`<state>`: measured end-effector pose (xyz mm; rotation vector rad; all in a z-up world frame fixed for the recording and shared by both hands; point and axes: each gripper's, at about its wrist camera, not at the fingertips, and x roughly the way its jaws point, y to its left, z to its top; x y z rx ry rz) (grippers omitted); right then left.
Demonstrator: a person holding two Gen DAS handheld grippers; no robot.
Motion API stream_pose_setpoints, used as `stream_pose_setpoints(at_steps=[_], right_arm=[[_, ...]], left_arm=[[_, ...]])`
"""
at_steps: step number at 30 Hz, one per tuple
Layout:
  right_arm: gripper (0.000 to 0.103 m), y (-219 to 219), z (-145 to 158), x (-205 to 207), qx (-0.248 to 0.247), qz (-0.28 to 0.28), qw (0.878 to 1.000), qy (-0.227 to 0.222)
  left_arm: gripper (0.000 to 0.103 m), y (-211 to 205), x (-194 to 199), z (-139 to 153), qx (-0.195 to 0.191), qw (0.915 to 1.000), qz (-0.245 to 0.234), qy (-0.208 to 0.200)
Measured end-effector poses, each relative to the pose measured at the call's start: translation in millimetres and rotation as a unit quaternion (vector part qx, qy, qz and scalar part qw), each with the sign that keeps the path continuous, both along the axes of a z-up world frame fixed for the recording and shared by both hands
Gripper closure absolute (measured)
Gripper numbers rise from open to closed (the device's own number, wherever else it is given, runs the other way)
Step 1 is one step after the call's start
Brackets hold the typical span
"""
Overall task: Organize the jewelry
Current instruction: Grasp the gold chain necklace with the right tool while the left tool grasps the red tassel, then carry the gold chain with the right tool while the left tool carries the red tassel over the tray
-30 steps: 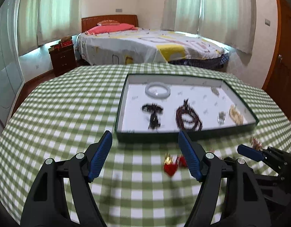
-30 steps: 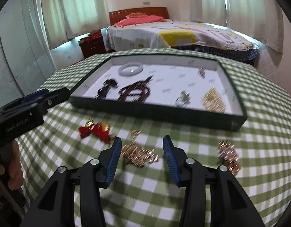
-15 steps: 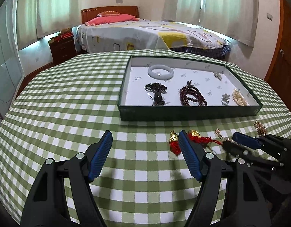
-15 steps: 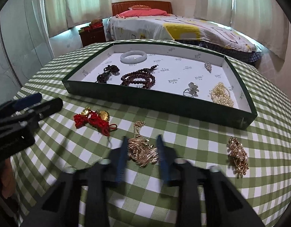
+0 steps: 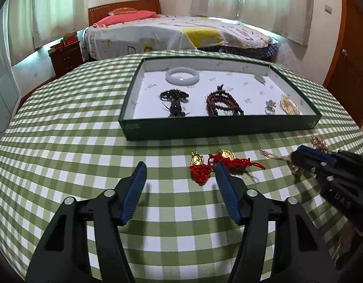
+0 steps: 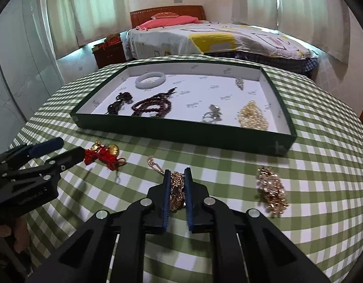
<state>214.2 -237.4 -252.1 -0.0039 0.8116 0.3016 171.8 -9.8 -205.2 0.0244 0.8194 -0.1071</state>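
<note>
A green tray (image 5: 205, 129) with a white floor holds a white bangle (image 5: 182, 77), dark beads (image 5: 174, 99), red-brown beads (image 5: 221, 102), a ring and pale gold beads. In front of it on the checked cloth lies a red knotted charm with gold coins (image 5: 204, 168). My left gripper (image 5: 180, 165) hovers over it, jaws closing. Its right finger overlaps the charm, but the pads do not press it. My right gripper (image 6: 178, 172) is shut on a gold chain necklace (image 6: 176, 188) lying on the cloth, with a short chain end trailing to the left.
A gold cluster ornament (image 6: 272, 191) lies on the cloth to the right of the right gripper. The tray (image 6: 181, 136) stands just beyond both grippers. A bed (image 6: 216, 40) and a dark nightstand are past the round table's far edge.
The right gripper's jaws have shut on the gold chain. The left gripper has sunk toward the red charm and its jaws have narrowed.
</note>
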Motion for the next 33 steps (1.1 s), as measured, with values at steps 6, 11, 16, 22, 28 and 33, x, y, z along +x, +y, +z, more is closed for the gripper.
stream_pose_setpoints(at_steps=[6,11,16,22,28,33], right_arm=[[0.091,-6,-1,-1,0.009,-0.002,1.0,0.001],[0.091,-7,-2,0,0.014,-0.001,1.0,0.001],[0.091,-6,-3,0,0.017,-0.001,1.0,0.003],[0.091,-5,-3,0,0.018,0.0,1.0,0.003],[0.091,-3,2,-2,0.021,0.002,1.0,-0.004],[0.092,-2,12,-7,0.027,0.005,0.999,-0.017]], left_arm=[[0.056,-3,7,-7,-0.005,0.9998,-0.005,0.017],[0.075,-7,7,-11,-0.004,0.9996,-0.017,0.021],[0.087,-3,9,-11,-0.011,0.9996,-0.021,0.018],[0.089,-2,8,-11,-0.01,0.9996,-0.019,0.015],[0.09,5,5,-5,-0.02,0.9997,-0.009,0.009],[0.09,8,1,4,-0.024,0.9997,-0.006,0.0]])
